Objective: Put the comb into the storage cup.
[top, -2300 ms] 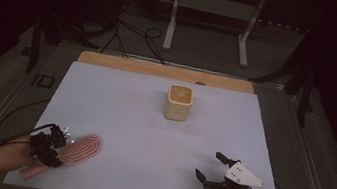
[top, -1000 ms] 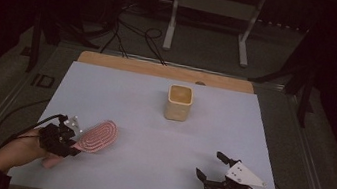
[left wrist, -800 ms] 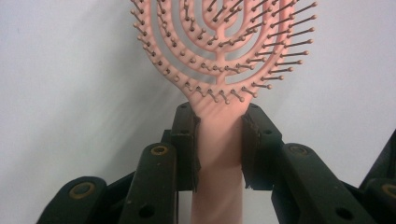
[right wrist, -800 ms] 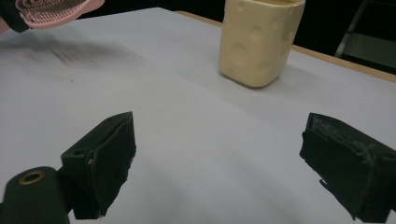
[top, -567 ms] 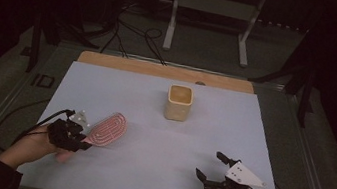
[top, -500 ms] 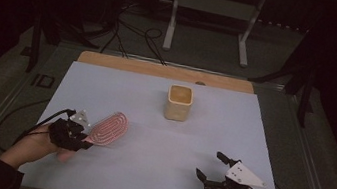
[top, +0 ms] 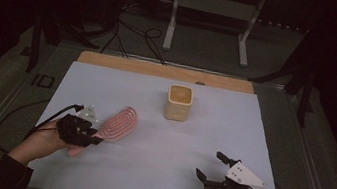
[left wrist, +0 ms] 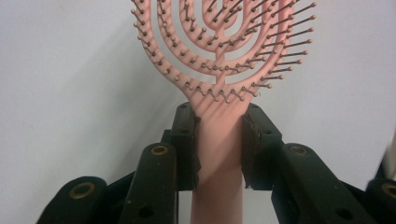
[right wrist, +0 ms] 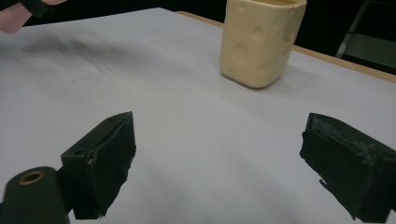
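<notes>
Left claw (top: 95,139) clamped on handle of pink hairbrush (top: 118,122), head raised over tabletop (top: 145,172), left of centre. Cream cup (top: 178,102) upright mid-tabletop, well apart. Right claw (top: 210,167) spread wide, gripping nothing.

- My left gripper (left wrist: 218,144) clamps the pink plastic hairbrush (left wrist: 219,60) by its handle neck; the oval head of curved, bristle-studded ribs points away from me, bristles facing up, raised over the white table sheet.
</notes>
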Action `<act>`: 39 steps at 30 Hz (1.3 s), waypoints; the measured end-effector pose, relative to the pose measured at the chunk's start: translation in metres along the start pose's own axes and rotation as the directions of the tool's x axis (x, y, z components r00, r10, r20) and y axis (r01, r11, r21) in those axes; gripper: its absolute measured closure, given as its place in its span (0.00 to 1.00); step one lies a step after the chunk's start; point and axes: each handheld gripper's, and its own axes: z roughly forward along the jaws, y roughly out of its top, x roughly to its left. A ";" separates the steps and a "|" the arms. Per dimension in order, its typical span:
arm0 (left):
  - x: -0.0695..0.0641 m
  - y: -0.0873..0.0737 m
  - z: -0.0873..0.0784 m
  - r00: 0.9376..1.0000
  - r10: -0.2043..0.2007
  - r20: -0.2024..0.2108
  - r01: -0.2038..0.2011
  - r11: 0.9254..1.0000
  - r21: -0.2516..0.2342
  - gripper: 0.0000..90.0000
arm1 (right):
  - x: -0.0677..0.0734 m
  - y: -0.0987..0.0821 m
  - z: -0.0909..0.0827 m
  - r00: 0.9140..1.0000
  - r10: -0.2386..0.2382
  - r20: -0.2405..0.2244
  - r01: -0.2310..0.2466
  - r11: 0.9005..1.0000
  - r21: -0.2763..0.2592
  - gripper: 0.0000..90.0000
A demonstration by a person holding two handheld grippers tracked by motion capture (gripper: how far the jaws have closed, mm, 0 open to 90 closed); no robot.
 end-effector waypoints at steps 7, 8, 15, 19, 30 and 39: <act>-0.004 0.018 0.002 1.000 0.011 -0.024 -0.012 0.999 -0.036 0.78 | 0.000 0.000 0.000 1.000 0.001 -0.001 -0.001 1.000 0.001 0.11; -0.003 0.021 0.002 1.000 0.011 -0.023 -0.011 0.999 -0.034 0.78 | 0.000 0.000 0.000 1.000 0.002 -0.002 -0.002 1.000 0.001 0.11; -0.008 0.042 0.003 0.999 0.025 -0.032 -0.028 0.996 -0.086 0.78 | 0.000 0.000 0.000 1.000 0.003 -0.004 -0.003 1.000 -0.001 0.11; -0.009 0.056 0.005 0.999 0.017 -0.037 -0.021 0.995 -0.101 0.78 | 0.000 0.000 0.000 1.000 0.002 -0.006 -0.002 1.000 -0.001 0.11; -0.014 0.090 0.009 0.998 0.030 -0.055 -0.040 0.983 -0.178 0.78 | 0.000 0.000 0.000 1.000 0.001 -0.007 -0.001 1.000 0.003 0.11; -0.017 0.113 0.007 0.996 0.018 -0.088 -0.040 0.965 -0.259 0.78 | -0.001 0.000 0.001 1.000 -0.002 0.000 0.002 1.000 0.007 0.11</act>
